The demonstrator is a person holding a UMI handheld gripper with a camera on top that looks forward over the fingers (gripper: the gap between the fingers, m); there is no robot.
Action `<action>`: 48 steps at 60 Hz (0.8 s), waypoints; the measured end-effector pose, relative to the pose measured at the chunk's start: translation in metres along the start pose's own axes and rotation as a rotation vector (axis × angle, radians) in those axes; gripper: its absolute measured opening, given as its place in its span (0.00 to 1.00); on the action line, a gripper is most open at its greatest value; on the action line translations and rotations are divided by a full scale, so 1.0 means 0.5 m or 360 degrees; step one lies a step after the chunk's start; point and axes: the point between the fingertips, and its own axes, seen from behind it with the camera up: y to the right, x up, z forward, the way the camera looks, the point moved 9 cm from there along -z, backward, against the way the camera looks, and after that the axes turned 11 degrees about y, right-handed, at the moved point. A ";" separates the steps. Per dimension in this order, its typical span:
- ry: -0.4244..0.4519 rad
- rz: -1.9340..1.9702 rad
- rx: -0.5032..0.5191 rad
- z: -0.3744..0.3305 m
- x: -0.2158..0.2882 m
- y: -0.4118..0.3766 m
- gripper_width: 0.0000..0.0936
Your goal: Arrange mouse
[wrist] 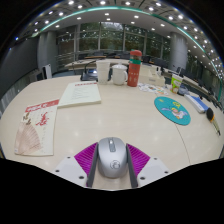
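Observation:
A grey computer mouse [111, 155] sits between my two fingers, its scroll wheel pointing away from me. The magenta pads [86, 157] press against both of its sides. My gripper [111, 160] is shut on the mouse, held just above the near edge of the beige table [110, 115]. A round turquoise mouse mat [172, 110] lies on the table ahead and to the right of the fingers.
A clear bag with a red-printed sheet [35, 127] lies to the left. A white paper pad [80, 93] rests further ahead. At the far side stand an orange bottle [134, 68], a white box [118, 74] and a laptop [90, 72]. Pens [212, 118] lie at the right.

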 end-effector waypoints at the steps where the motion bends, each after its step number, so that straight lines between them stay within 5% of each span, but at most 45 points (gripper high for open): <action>1: 0.0002 -0.0007 0.0005 0.000 -0.001 0.000 0.53; 20: -0.0017 -0.0030 0.0081 -0.010 0.018 -0.007 0.38; 39: 0.0466 0.0094 0.0134 -0.079 0.359 0.127 0.38; 48: 0.0550 0.0168 0.0039 0.003 0.452 0.325 0.38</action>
